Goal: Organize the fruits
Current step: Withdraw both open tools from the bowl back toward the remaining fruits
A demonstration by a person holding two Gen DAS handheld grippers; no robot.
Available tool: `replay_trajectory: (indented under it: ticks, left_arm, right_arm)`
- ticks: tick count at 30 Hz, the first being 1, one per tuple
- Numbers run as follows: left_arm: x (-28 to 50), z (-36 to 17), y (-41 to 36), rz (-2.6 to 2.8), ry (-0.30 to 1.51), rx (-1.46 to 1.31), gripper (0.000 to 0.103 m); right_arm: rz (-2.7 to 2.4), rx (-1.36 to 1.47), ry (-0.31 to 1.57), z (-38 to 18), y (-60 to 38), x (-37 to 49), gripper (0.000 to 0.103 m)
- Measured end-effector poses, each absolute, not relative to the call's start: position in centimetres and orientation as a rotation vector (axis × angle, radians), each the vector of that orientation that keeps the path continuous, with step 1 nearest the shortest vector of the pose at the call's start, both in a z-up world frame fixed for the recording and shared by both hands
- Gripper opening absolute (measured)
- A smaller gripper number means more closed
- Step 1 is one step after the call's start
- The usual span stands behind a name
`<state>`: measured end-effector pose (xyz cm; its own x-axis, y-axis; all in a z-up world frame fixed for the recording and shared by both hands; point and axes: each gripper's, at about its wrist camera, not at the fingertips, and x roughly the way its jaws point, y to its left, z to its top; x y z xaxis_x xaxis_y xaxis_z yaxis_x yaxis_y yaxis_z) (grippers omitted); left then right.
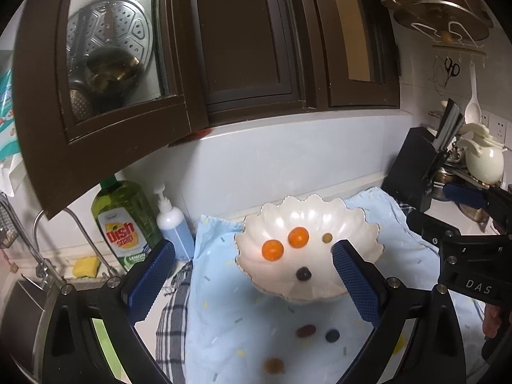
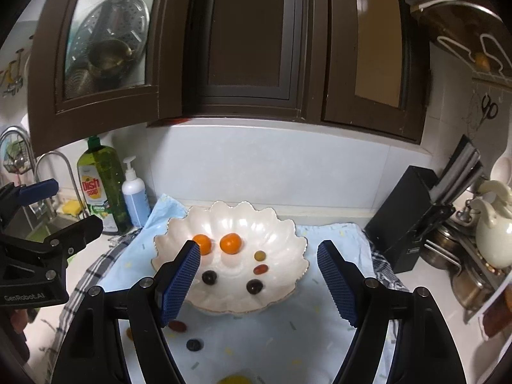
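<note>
A white scalloped bowl (image 1: 352, 220) (image 2: 281, 233) stands on a light blue cloth (image 1: 243, 329) (image 2: 288, 336). It holds two small oranges (image 2: 230, 243) (image 1: 297, 237), a green grape (image 2: 260, 255), a red grape (image 2: 260, 268) and two dark grapes (image 2: 254, 286). On the cloth in front lie a red grape (image 1: 305, 331), a dark grape (image 1: 332, 336) and a brownish one (image 1: 273, 365). My left gripper (image 1: 254, 283) is open and empty, above the cloth before the bowl. My right gripper (image 2: 259, 291) is open and empty, over the bowl's front.
A dish soap bottle (image 1: 123, 220), a pump bottle (image 1: 174, 224), a yellow sponge (image 1: 84, 266) and the tap (image 1: 48, 243) stand left by the sink. A black knife block (image 2: 412, 220), a cream jug (image 2: 492, 227) and pots (image 2: 448, 246) stand right. Dark cabinets (image 2: 256, 41) hang overhead.
</note>
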<state>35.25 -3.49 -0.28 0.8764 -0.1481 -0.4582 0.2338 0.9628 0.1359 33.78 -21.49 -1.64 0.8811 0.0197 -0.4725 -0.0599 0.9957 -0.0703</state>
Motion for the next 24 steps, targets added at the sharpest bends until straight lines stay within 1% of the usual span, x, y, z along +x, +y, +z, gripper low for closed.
replay_trajectory:
  ticks: [12, 20, 24]
  left_arm:
    - [31.1, -1.5, -2.3, -0.222, 0.464, 0.221, 0.1]
    - [30.1, -3.9, -0.8, -0.241, 0.544, 0.2, 0.1]
    - [29.7, -5.1, -0.4, -0.26, 0.557, 0.21, 0.099]
  right_arm:
    - [0.014, -0.097, 0.479, -2.9, -19.9, 29.1, 0.076]
    - [-0.021, -0.11, 0.507, -4.6, -19.1, 27.1, 0.076]
    - [-0.021, -0.097, 0.555, -6.0, -18.7, 26.7, 0.076]
